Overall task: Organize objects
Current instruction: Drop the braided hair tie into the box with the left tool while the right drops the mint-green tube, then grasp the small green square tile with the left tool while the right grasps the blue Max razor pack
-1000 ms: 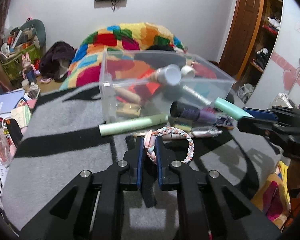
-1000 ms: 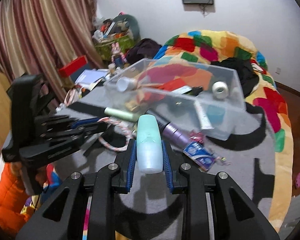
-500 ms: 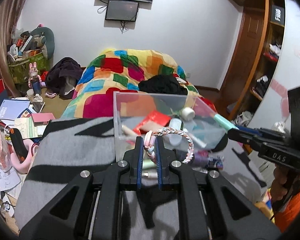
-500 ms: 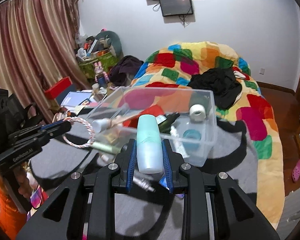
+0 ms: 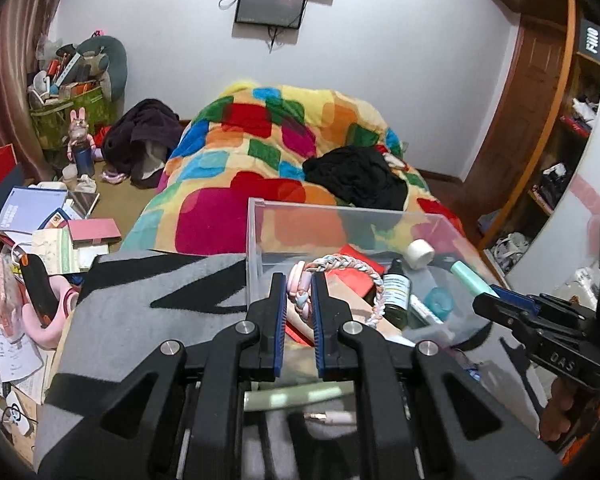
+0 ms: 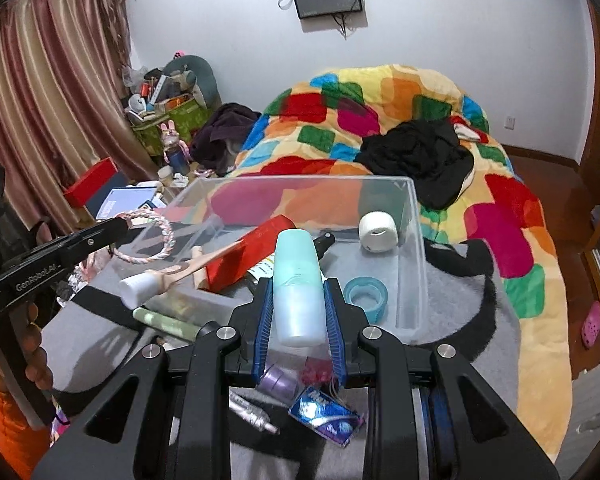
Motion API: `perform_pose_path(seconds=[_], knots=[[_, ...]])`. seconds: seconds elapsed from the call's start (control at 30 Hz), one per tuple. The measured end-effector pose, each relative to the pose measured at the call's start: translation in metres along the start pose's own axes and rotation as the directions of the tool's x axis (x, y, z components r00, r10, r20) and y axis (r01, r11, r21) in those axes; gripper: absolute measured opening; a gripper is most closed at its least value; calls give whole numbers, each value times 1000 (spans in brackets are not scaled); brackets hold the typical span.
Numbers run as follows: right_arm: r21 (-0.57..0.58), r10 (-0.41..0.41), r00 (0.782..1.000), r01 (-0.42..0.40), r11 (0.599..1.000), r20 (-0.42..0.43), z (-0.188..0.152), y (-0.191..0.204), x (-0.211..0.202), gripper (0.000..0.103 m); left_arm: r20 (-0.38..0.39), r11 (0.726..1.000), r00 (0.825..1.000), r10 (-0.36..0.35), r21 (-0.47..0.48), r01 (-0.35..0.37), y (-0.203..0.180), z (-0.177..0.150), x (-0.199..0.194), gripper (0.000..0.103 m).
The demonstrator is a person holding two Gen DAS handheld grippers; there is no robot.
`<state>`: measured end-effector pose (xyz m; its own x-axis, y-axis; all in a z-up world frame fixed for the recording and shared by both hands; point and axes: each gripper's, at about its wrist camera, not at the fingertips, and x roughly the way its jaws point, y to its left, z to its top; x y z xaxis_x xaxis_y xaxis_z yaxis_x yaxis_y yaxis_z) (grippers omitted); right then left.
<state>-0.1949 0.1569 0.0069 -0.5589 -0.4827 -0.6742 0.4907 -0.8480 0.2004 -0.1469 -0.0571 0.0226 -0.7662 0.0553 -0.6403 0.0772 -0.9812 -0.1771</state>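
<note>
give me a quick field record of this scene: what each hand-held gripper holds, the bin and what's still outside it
left hand-held gripper: shut on braided bracelet
right hand-held gripper: shut on mint tube
clear bin: on grey blanket
in bin: red box, white tape roll, blue tape roll
outside bin: green tube, blue packet

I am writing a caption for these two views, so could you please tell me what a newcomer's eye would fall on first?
Both grippers are loaded: the left gripper pinches a braided bracelet, and the right gripper clamps a mint tube, both held at the clear box. Behind it lies the patchwork blanket, the brightest thing in the room. Inside the box, a red packet and a white tape roll stand out.
</note>
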Motion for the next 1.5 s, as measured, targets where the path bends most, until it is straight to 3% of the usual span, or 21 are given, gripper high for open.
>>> perform_pose_path(seconds=[0.17,0.4,0.47,0.53,0.73,0.93,1.23,1.5], knots=[[-9,-15,999,15,1000,-34,3,-1,18,23,-53,1000,999,-4,-5,4,0,-2,21,11],[-23,-24,998,23,999,-55,6,-2,24,23,-55,1000,998,-7,7,8,1,-8,15,12],[-25,-21,998,20,999,-56,6,-1,22,23,-51,1000,999,-11,7,11,2,-9,9,18],[-29,-16,998,15,999,-56,5,-1,18,23,-44,1000,999,-13,8,13,2,-9,4,33],[-50,-17,999,16,999,-34,1,-3,-1,24,0,1000,1000,4,31,-4,0,-15,-18,59],[-67,-31,1000,31,997,1,-8,-9,-24,32,13,997,999,41,67,-41,-3,-28,-34,76],[-77,-59,997,55,996,-49,-38,-26,-30,32,-72,990,997,35,141,-24,-17,-67,-30,85],[-149,17,991,-37,988,-132,-75,-9,-20,32,-160,973,987,-21,223,57,-51,-92,-13,85]])
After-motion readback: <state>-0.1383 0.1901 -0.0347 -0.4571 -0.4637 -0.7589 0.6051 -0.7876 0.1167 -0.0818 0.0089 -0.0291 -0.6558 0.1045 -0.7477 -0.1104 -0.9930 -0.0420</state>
